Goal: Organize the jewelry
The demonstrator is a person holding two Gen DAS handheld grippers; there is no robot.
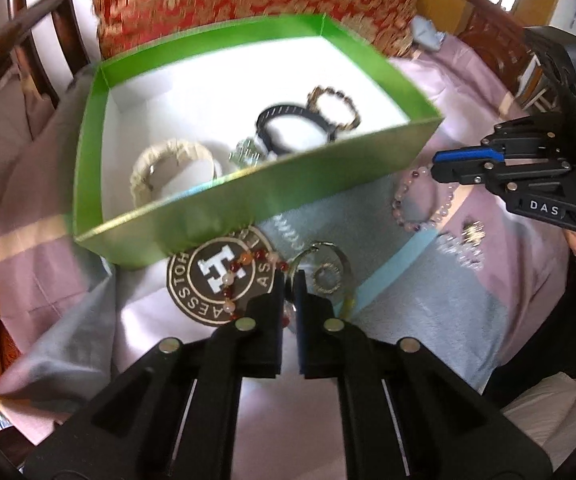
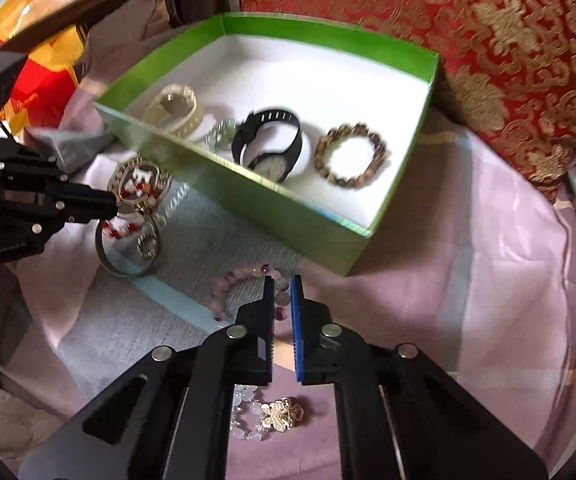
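Note:
A green box (image 1: 247,196) with a white floor holds a cream watch (image 1: 167,164), a black watch (image 1: 283,124), a crystal piece (image 1: 243,154) and a brown bead bracelet (image 1: 334,110). My left gripper (image 1: 288,280) is shut on a red-and-white bead bracelet (image 1: 233,270) just in front of the box. In the right wrist view the box (image 2: 271,208) lies ahead. My right gripper (image 2: 282,282) is shut on a pink bead bracelet (image 2: 227,284) near the box's front corner. The left gripper (image 2: 113,202) shows at the left there, and the right gripper (image 1: 438,166) at the right of the left wrist view.
A silver bangle (image 2: 125,268) and a small sparkly ring (image 2: 146,245) lie on the lilac cloth (image 2: 468,280) by the left gripper. A gold flower charm on clear beads (image 2: 281,414) lies under the right gripper. A red-and-gold cushion (image 2: 488,40) backs the box.

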